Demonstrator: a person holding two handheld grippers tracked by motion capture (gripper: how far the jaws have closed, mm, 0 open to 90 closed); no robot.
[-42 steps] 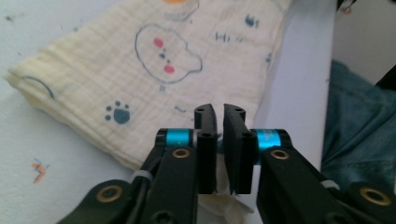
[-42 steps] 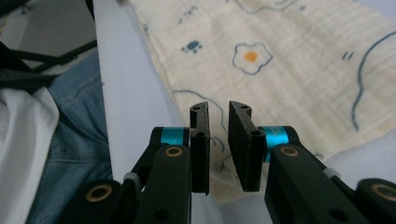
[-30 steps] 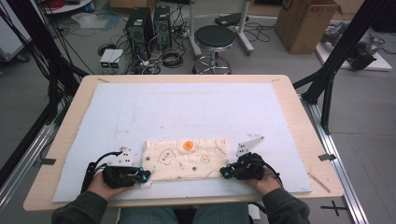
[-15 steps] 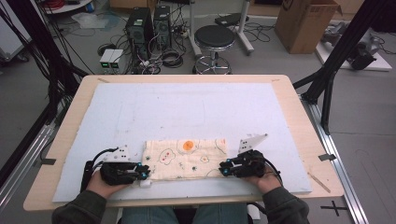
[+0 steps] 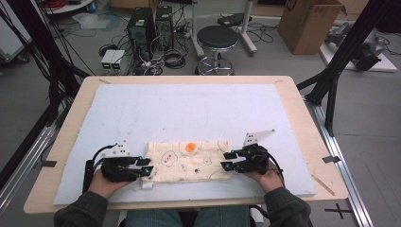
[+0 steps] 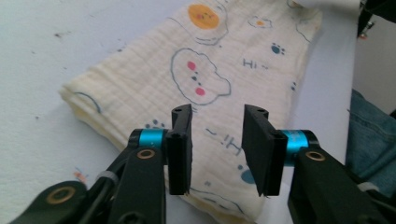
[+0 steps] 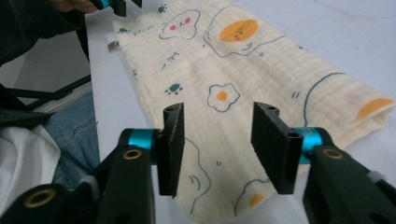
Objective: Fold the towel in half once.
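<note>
A folded cream cloth printed with fried eggs, clouds and paw marks lies flat near the table's front edge. My left gripper sits at the cloth's left end and points right. In the left gripper view the gripper is open, its jaws have just been opening, and the cloth lies below the gap, not pinched. My right gripper is at the cloth's right end and points left. In the right gripper view that gripper is also open, its jaws just opened, with the cloth beneath.
A white mat covers most of the wooden table. A small white tag sticks out at the cloth's near left corner. Behind the table on the floor stand a stool, computer towers and a cardboard box.
The jaws of both grippers have opened and let go of the cloth's ends. The hands have stayed nearly where they were, and the cloth lies as before.
</note>
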